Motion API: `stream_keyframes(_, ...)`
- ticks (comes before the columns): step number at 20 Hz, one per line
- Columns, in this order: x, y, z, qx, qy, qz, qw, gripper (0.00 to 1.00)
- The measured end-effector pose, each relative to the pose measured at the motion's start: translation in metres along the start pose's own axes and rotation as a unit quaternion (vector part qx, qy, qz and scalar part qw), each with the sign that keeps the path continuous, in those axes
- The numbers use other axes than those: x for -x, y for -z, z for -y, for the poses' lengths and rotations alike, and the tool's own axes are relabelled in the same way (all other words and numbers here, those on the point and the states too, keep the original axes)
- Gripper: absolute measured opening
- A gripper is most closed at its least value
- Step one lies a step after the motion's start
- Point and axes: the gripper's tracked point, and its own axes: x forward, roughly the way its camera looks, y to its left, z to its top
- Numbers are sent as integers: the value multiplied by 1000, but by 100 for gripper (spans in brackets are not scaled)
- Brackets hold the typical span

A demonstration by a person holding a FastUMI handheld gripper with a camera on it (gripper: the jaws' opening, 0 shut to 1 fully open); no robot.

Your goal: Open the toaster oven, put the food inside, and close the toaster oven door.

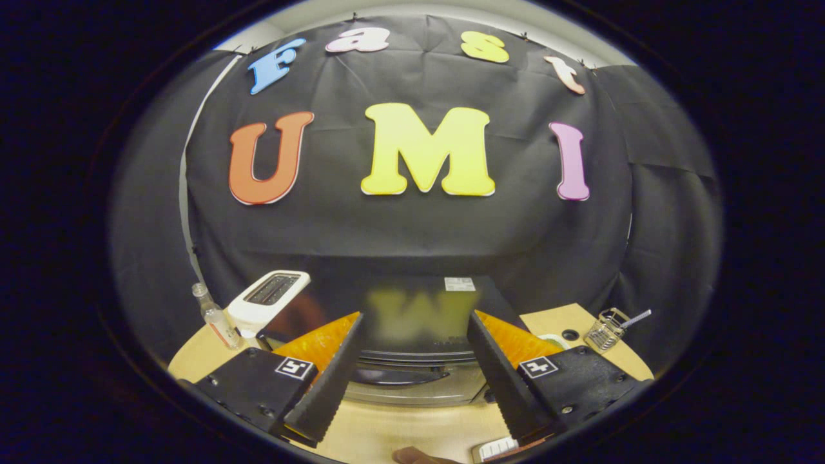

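One black toaster oven (419, 335) with silver front stood on one light wooden bench (399, 432). One white two-slot toaster (267, 299) sat beside it. One clear plastic bottle (216, 319) stood by toaster. One small wire-mesh basket (606, 332) with one handle sat well apart on other side. One hand-held gripper (412, 374) was present, two black ribbed fingers (329, 380) spread apart, nothing between them, each backed by one orange panel. Two square black-and-white marker tags were on gripper body. One white label was on oven top.
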Motion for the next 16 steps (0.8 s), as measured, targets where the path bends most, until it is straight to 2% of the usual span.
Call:
stream_keyframes(6,-23,39,-8,-15,4,-78,997,100)
stream_keyframes(16,-5,46,-6,-17,-5,-63,998,100)
